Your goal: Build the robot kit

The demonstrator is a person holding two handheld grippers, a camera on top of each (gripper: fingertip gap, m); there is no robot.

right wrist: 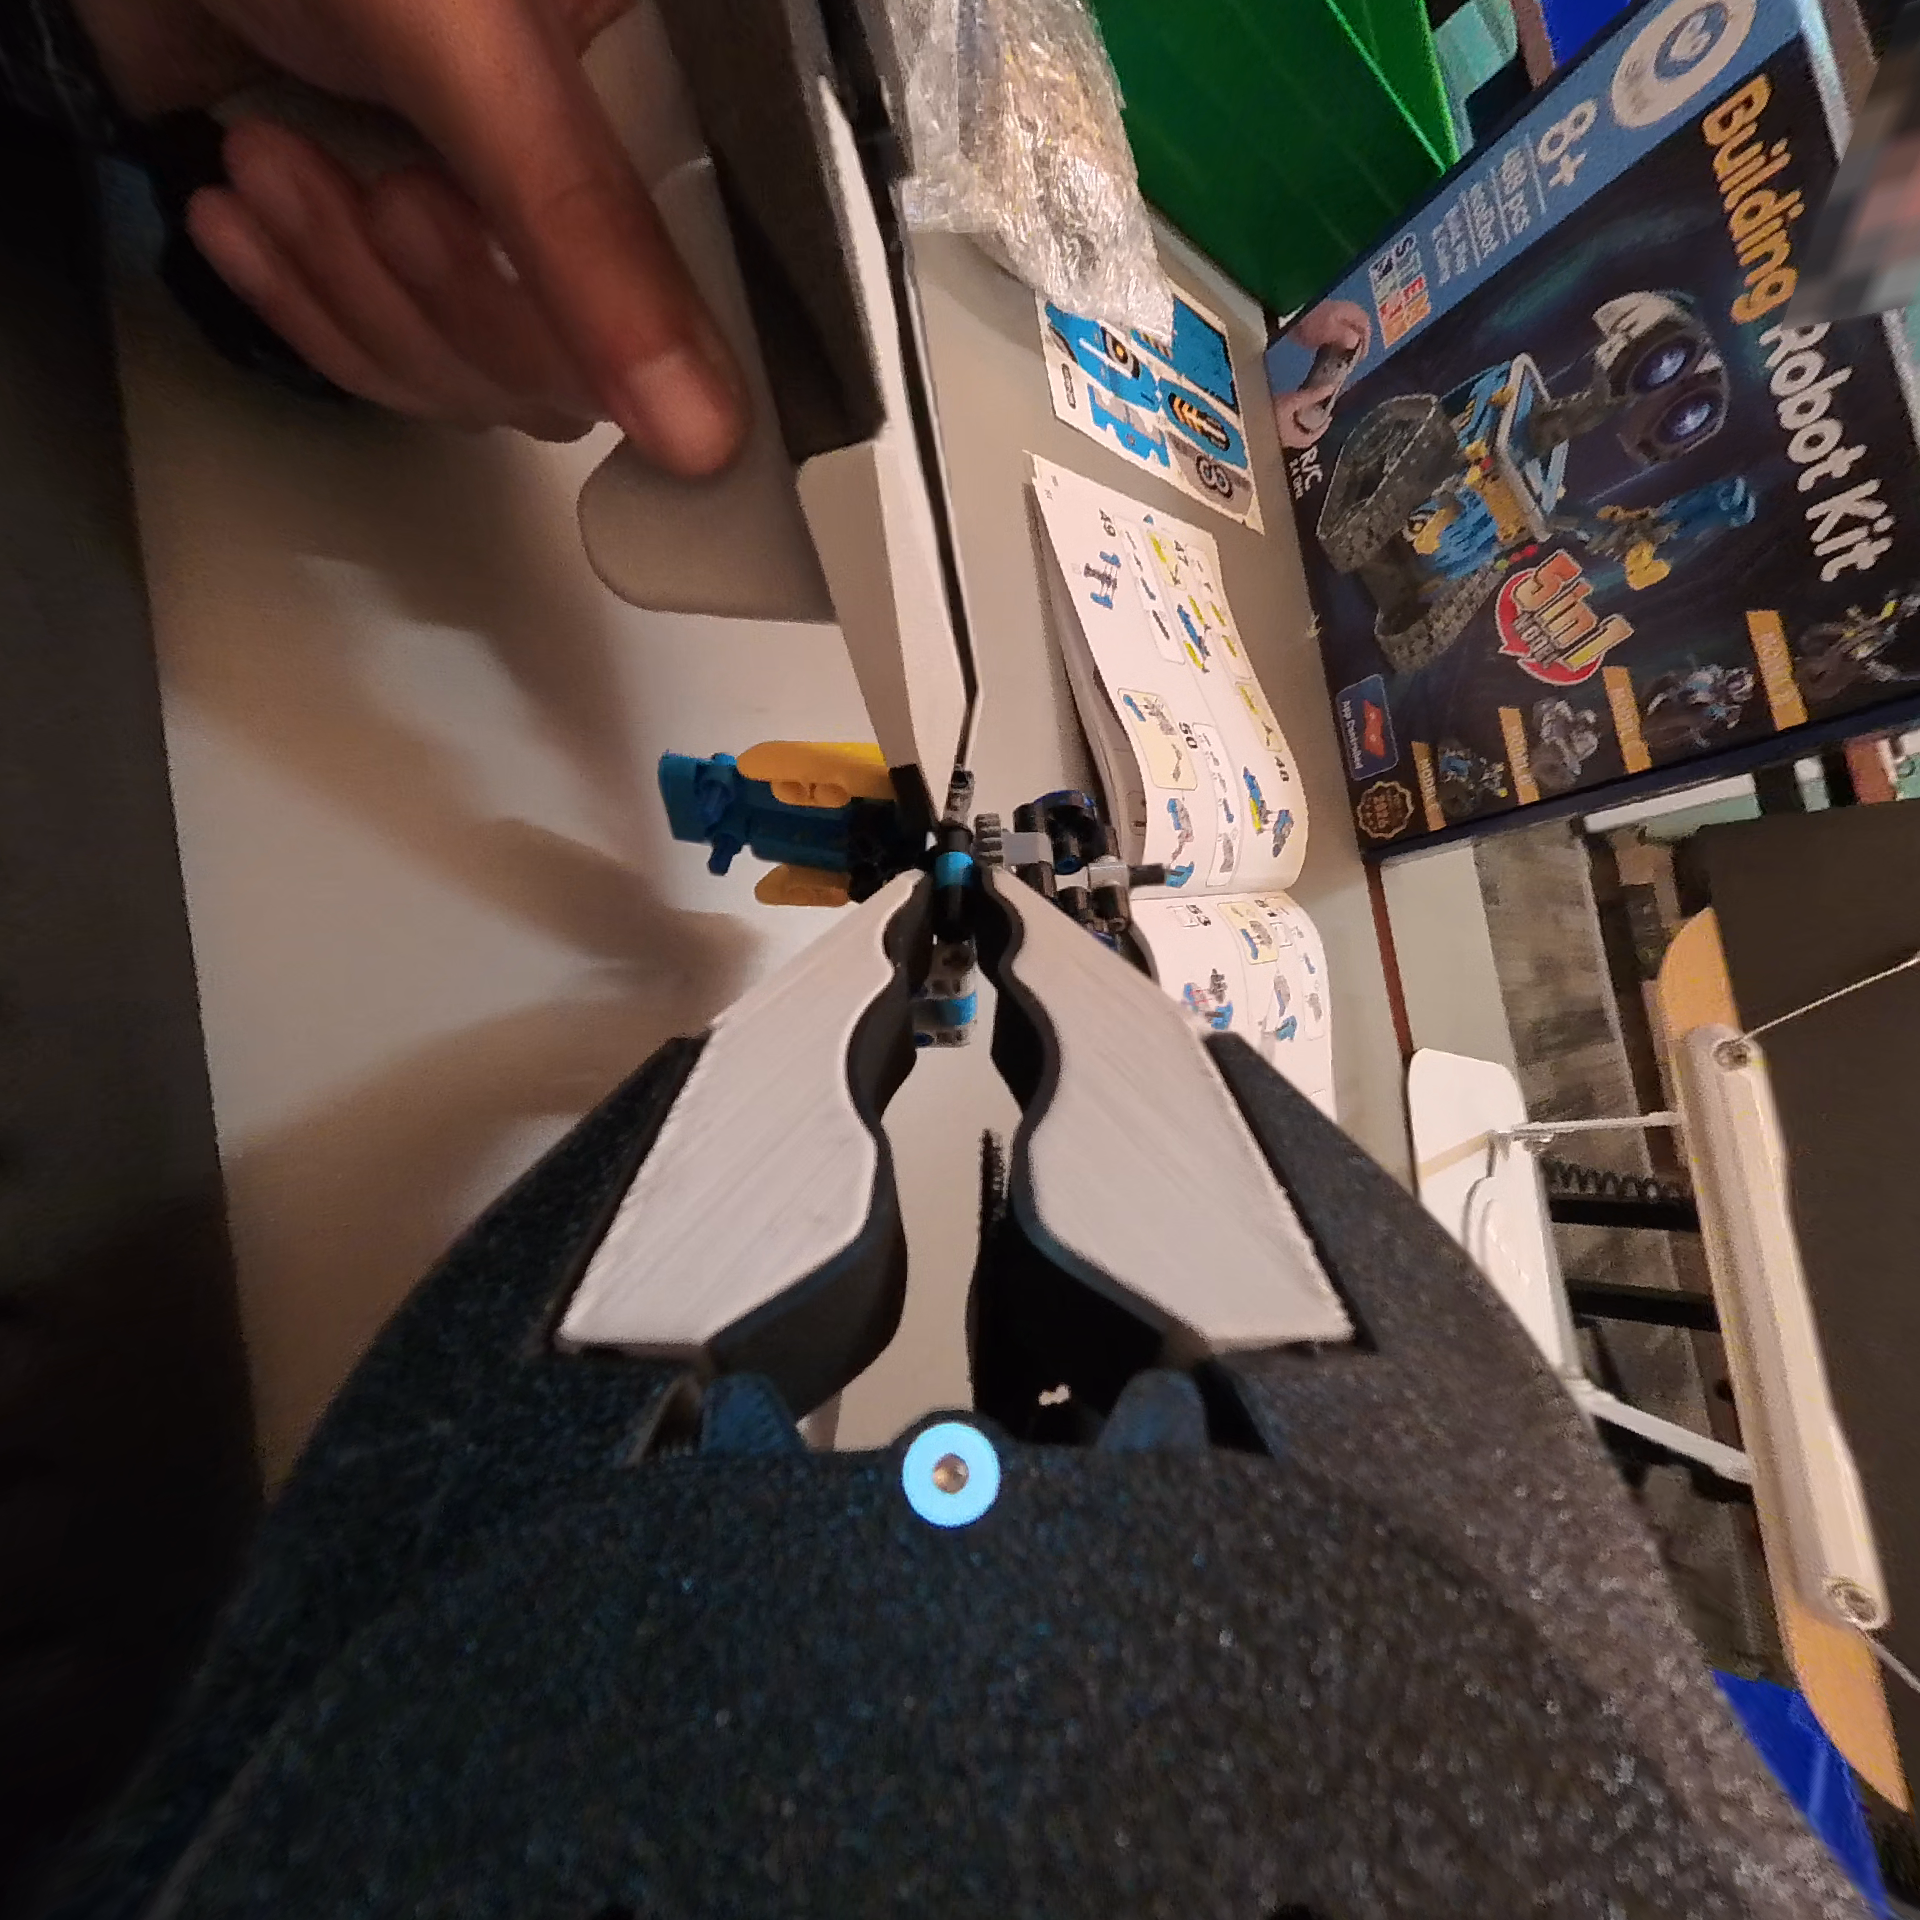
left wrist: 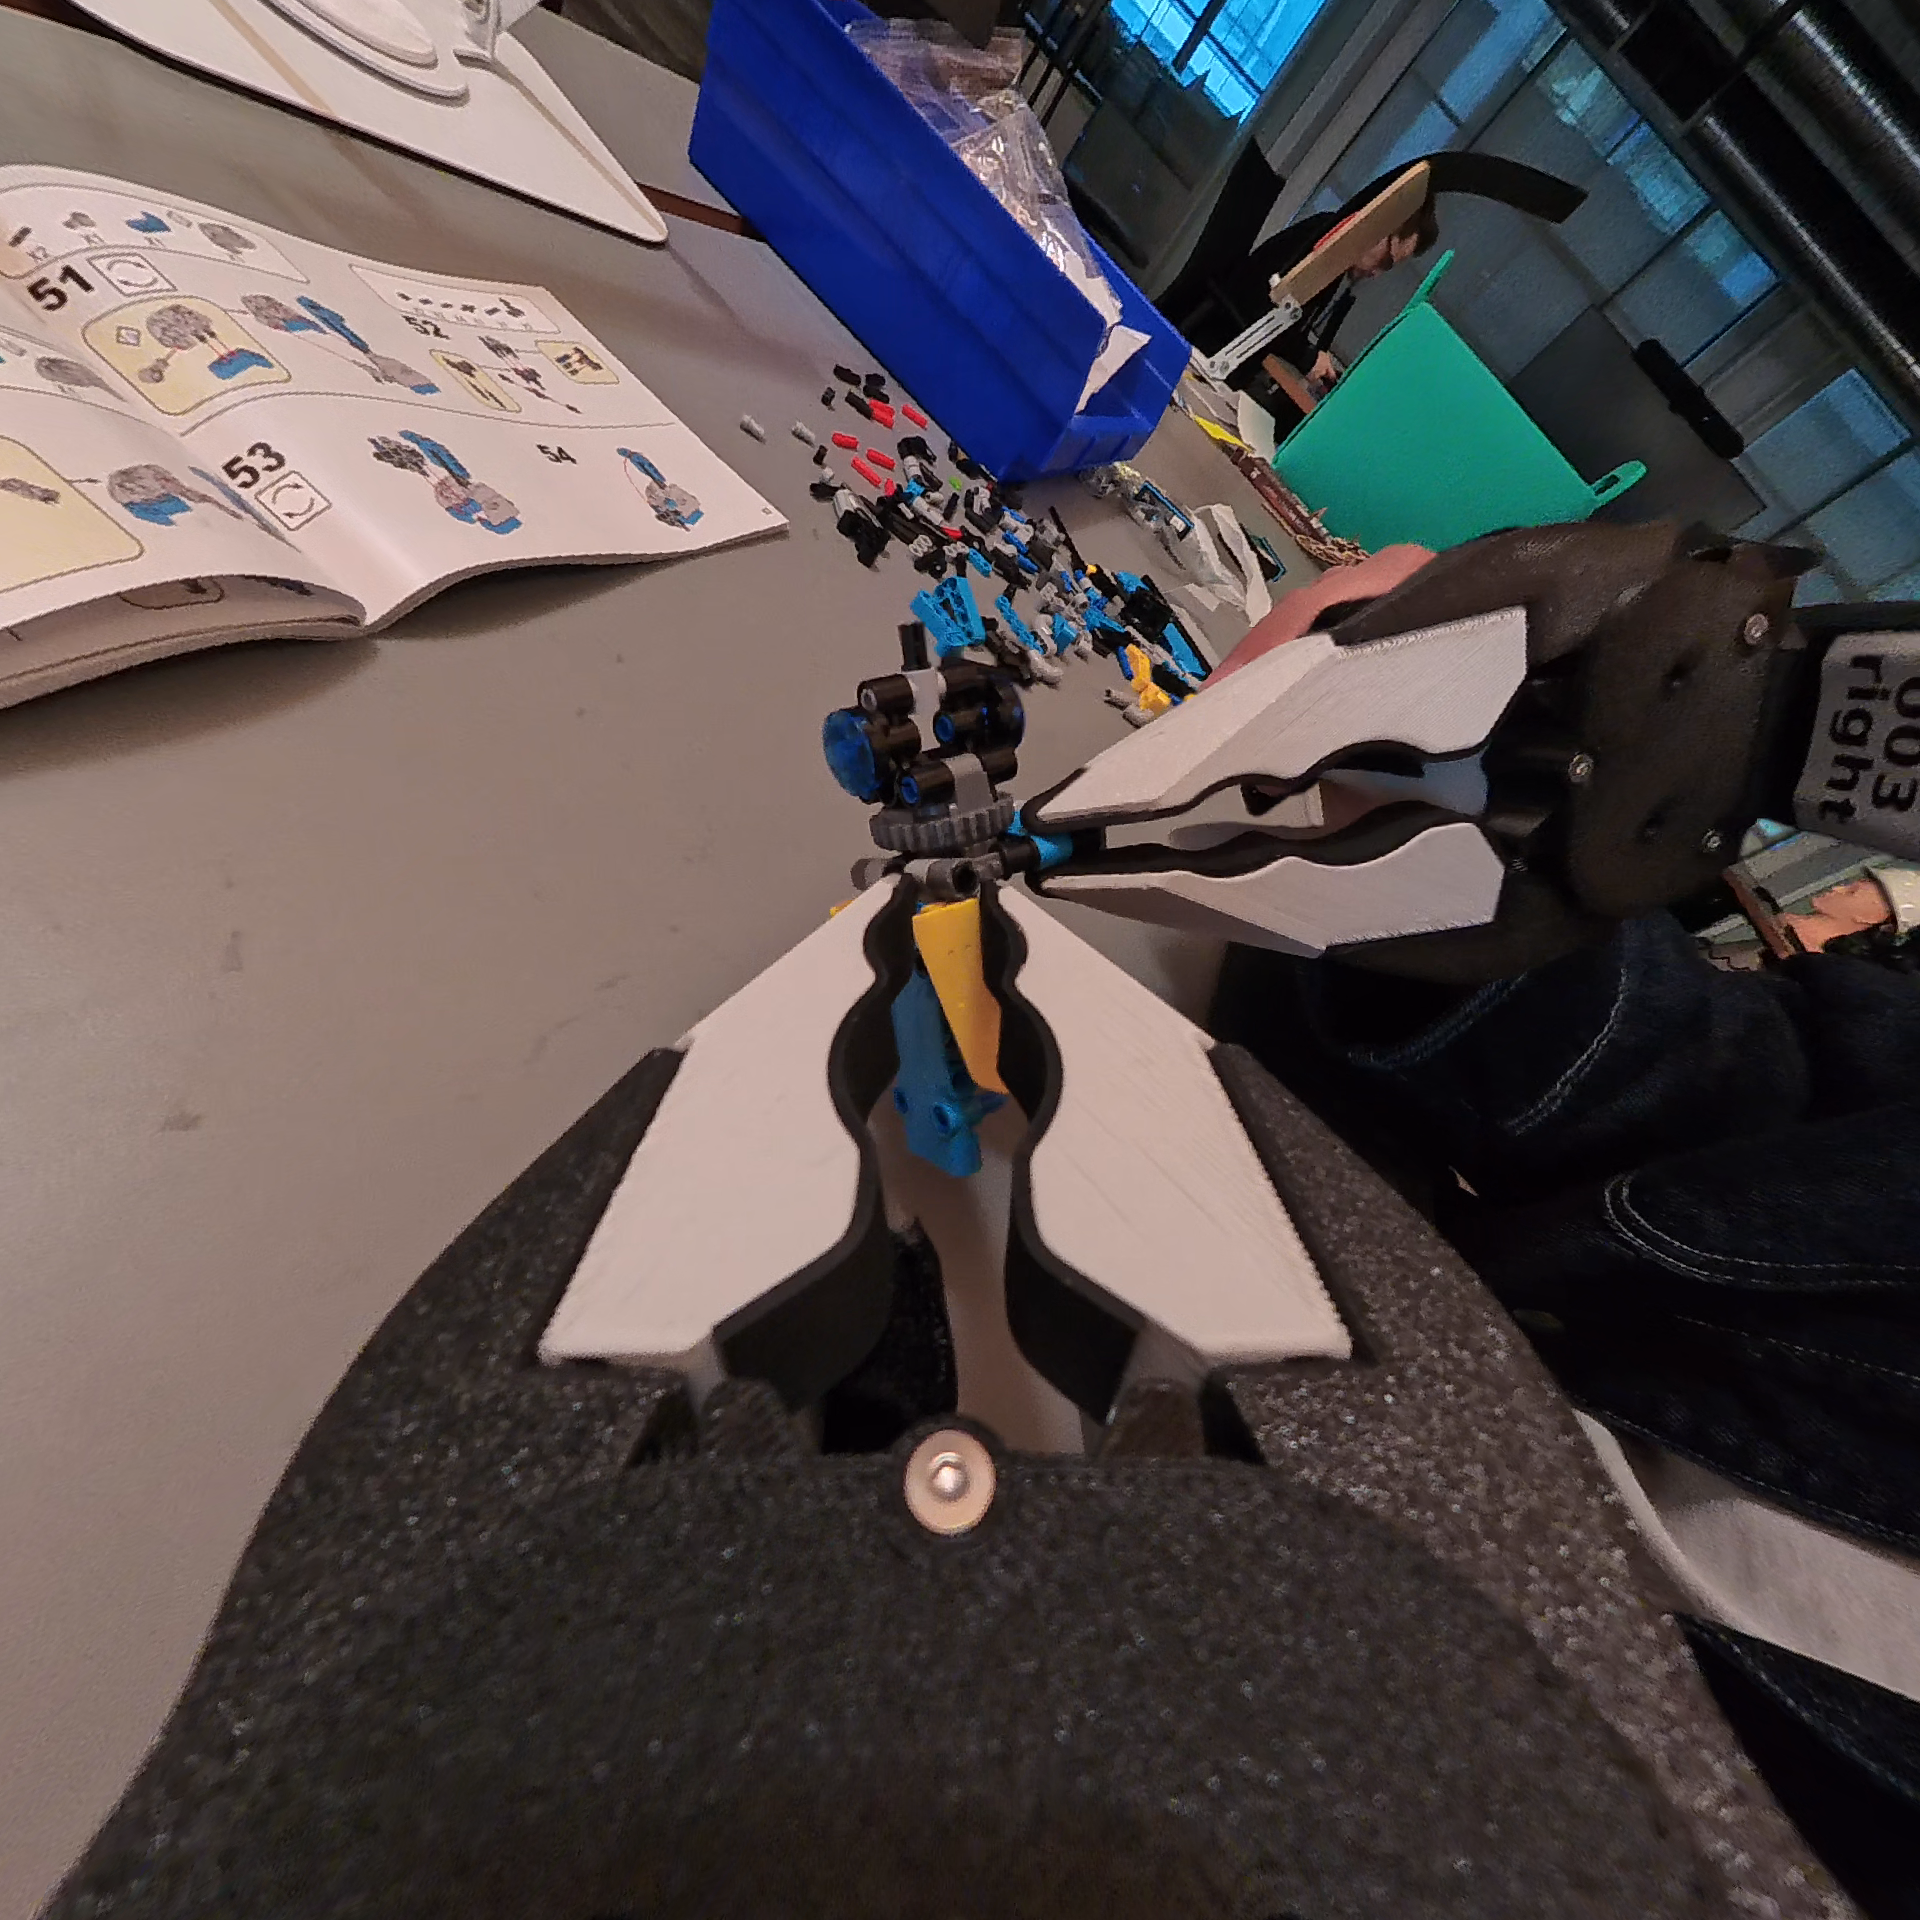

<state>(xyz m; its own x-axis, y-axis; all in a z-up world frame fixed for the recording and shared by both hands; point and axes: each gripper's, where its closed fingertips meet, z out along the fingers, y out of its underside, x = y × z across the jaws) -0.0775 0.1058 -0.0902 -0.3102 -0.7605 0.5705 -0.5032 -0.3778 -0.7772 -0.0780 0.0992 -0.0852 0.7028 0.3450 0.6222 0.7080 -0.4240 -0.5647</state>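
Observation:
A small brick model of black, grey, blue and yellow parts is held above the grey table. My left gripper is shut on its blue and yellow lower part. My right gripper comes in from the right and is shut on a blue and black side piece of the same model. In the right wrist view my right gripper grips that piece, with the model's blue and yellow part to the left and the left gripper's fingers above. A hand holds the left gripper.
An open instruction booklet lies at the left, also seen in the right wrist view. Several loose small parts are scattered beyond the model. A blue bin and a green container stand behind. A kit box and a sticker sheet lie nearby. The grippers are tip to tip, or close to it.

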